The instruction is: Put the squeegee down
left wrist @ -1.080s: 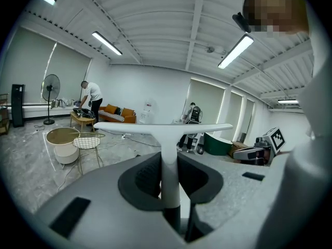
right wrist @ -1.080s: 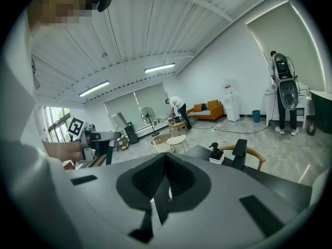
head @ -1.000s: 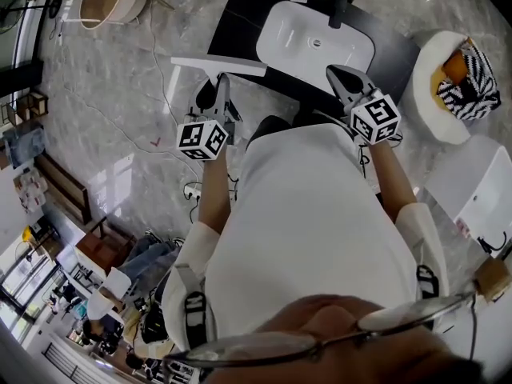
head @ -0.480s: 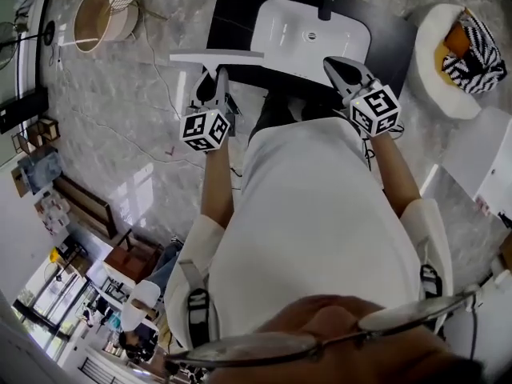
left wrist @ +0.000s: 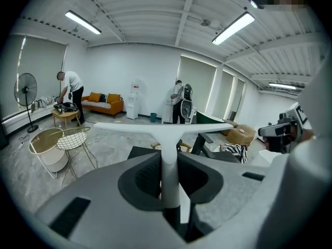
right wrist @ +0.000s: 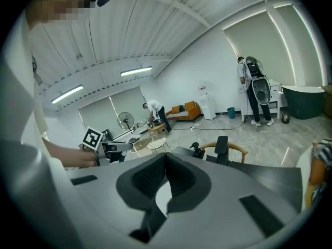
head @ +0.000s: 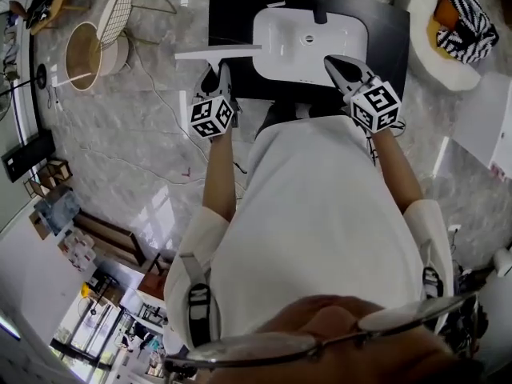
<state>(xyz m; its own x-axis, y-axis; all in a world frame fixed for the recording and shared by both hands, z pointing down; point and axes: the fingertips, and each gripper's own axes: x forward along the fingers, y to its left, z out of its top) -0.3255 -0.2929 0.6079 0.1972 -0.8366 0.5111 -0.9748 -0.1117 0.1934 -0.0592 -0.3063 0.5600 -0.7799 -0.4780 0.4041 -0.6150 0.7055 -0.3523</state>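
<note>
A white T-shaped squeegee is held by its handle, its blade level over the left part of the black counter, beside the white basin. My left gripper is shut on that handle. In the left gripper view the handle stands upright between the dark pads, with the blade across the top, and my left gripper clamps it from both sides. My right gripper hovers at the basin's near right edge, and in the right gripper view its tips meet with nothing between them.
A black faucet stands behind the basin. On the marble floor to the left are a round wooden tub and a wire chair. A white seat with a striped cushion sits at the far right. People stand by an orange sofa.
My left gripper has carried the squeegee forward and down, so the blade now lies over the black counter against the basin's left side. The right gripper has barely shifted.
</note>
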